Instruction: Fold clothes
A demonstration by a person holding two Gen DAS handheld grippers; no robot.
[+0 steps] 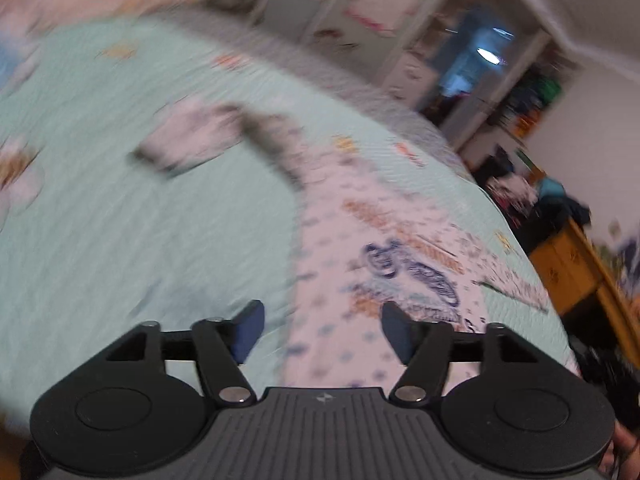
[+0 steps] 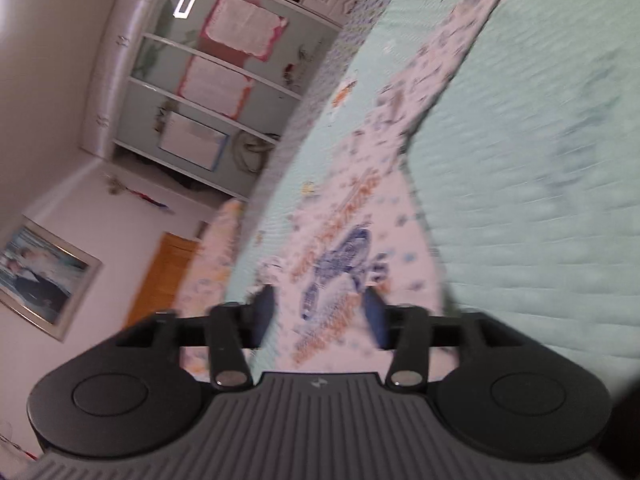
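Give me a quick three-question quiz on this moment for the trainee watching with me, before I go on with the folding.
1. True or false: the left gripper is shut on the printed garment.
2. The printed garment lies on: A) a wooden floor, B) the mint green bedspread, C) a chair.
3. Fill in: the jaws of the right gripper stand ____, with nothing between them.

Key: 1 false, its jaws are apart and hold nothing. 2 B, it lies spread out on the bedspread. 3 open.
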